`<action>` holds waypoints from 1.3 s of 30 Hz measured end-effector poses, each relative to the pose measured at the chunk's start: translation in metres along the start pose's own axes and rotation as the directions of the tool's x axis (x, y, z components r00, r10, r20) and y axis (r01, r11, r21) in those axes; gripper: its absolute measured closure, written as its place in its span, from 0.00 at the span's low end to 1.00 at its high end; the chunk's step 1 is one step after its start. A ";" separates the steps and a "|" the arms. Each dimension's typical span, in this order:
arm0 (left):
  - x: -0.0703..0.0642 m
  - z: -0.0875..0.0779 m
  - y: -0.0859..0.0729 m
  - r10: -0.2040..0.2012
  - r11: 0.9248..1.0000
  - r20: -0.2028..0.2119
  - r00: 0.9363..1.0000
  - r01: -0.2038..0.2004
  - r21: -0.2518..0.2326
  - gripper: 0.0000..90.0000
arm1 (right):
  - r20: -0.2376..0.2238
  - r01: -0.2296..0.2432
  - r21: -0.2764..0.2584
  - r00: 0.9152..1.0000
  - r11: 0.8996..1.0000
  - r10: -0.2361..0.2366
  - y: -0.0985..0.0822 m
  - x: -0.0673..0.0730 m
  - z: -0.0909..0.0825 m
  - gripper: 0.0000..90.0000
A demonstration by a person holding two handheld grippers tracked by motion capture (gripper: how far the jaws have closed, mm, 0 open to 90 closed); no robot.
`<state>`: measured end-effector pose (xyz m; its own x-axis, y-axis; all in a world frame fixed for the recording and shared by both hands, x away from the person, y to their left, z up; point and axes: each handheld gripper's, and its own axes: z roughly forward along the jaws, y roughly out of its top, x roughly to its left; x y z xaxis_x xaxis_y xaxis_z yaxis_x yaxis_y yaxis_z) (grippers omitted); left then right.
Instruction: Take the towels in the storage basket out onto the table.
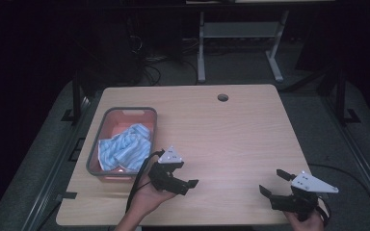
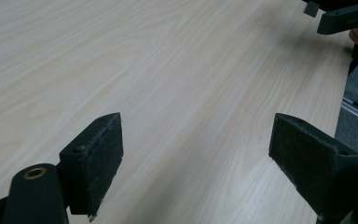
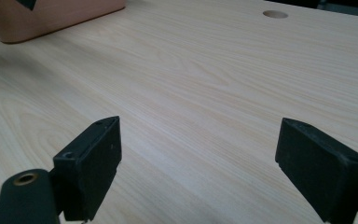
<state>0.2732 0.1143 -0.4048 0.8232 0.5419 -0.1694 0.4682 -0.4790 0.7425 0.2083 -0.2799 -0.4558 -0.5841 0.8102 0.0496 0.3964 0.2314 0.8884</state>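
Observation:
A grey-rimmed pink basket (image 1: 107, 120) stands on the left part of the light wooden table (image 1: 231, 130), and a blue striped cloth (image 1: 125, 147) lies bunched inside it. Just right of the basket's near corner, a hand holds my left gripper (image 1: 185, 175) over the table. In the left gripper view its jaws (image 2: 196, 135) stand wide open over bare wood. My right gripper (image 1: 273, 182) hovers near the table's front right corner. It is open too, with nothing between the jaws (image 3: 198, 140). The left gripper view catches the right gripper (image 2: 335, 16) far off.
A round cable hole (image 1: 222, 97) sits near the table's far edge and is seen again in the right gripper view as the hole (image 3: 275, 14). The basket's corner (image 3: 51, 14) shows at that view's top left. Cables and a desk frame (image 1: 241, 43) stand on the floor beyond.

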 end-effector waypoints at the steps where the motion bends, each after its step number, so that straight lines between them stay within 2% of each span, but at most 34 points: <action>1: 0.002 -0.003 0.002 0.007 1.000 0.001 1.000 -0.007 -0.001 0.20 | -0.008 -0.004 0.001 1.000 1.000 0.004 0.001 0.000 0.000 0.15; 5: 0.010 -0.012 0.007 -0.004 1.000 -0.001 1.000 0.004 0.010 0.20 | -0.015 -0.009 0.010 1.000 1.000 0.009 0.002 0.001 0.001 0.15; 7: 0.014 -0.017 0.010 0.004 1.000 -0.004 1.000 -0.004 0.017 0.20 | -0.019 -0.012 0.015 1.000 1.000 0.012 0.002 0.001 0.001 0.15; 8: 0.015 -0.018 0.011 -0.012 1.000 -0.004 1.000 0.012 0.006 0.20 | -0.018 -0.012 0.015 1.000 1.000 0.012 0.002 0.001 0.001 0.15; 10: 0.017 -0.020 0.012 -0.017 1.000 -0.002 1.000 0.017 0.005 0.20 | -0.018 -0.012 0.015 1.000 1.000 0.012 0.002 0.001 0.001 0.15; 14: 0.024 -0.028 0.015 -0.021 1.000 -0.019 1.000 0.021 0.007 0.20 | -0.028 -0.017 0.025 0.999 1.000 0.018 0.002 0.001 0.004 0.15; 15: 0.027 -0.031 0.017 -0.018 1.000 -0.035 0.999 0.018 0.013 0.20 | -0.030 -0.011 0.030 0.999 0.999 0.012 0.002 0.002 0.004 0.15; 17: 0.032 -0.037 0.019 -0.016 1.000 -0.042 0.999 0.016 0.015 0.20 | -0.031 -0.002 0.028 1.000 1.000 0.003 0.002 0.003 0.005 0.15; 19: 0.036 -0.042 0.021 -0.025 1.000 -0.051 0.998 0.025 0.012 0.20 | -0.031 -0.003 0.032 0.999 0.999 0.004 0.002 0.004 0.005 0.15; 21: 0.043 -0.048 0.023 -0.043 0.999 -0.044 0.998 0.043 -0.002 0.20 | -0.035 -0.003 0.036 0.999 0.999 0.004 0.003 0.003 0.006 0.15; 22: 0.047 -0.052 0.022 -0.066 0.998 -0.045 0.997 0.065 -0.014 0.20 | -0.038 0.000 0.036 0.999 0.999 0.001 0.003 0.003 0.006 0.15; 24: 0.052 -0.056 0.021 -0.080 0.997 -0.053 0.995 0.080 -0.017 0.20 | -0.039 0.005 0.035 0.999 0.999 -0.004 0.003 0.003 0.006 0.15; 27: 0.058 -0.065 0.019 -0.085 0.996 -0.077 0.993 0.085 -0.008 0.20 | -0.041 0.001 0.042 0.999 0.999 0.000 0.004 0.004 0.008 0.15; 31: 0.065 -0.080 0.018 -0.098 0.995 -0.099 0.990 0.096 -0.027 0.20 | -0.052 0.022 0.045 0.998 0.999 -0.020 0.005 0.007 0.010 0.15; 39: 0.086 -0.101 0.015 -0.135 0.991 -0.173 0.976 0.132 -0.027 0.20 | -0.061 0.037 0.045 0.998 0.998 -0.034 0.005 0.009 0.010 0.15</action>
<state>0.3188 0.2237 -0.3425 0.6842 0.7130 -0.1534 0.5643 -0.3842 0.7307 0.2127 -0.2662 -0.4556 -0.6391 0.7677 0.0471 0.4065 0.2851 0.8680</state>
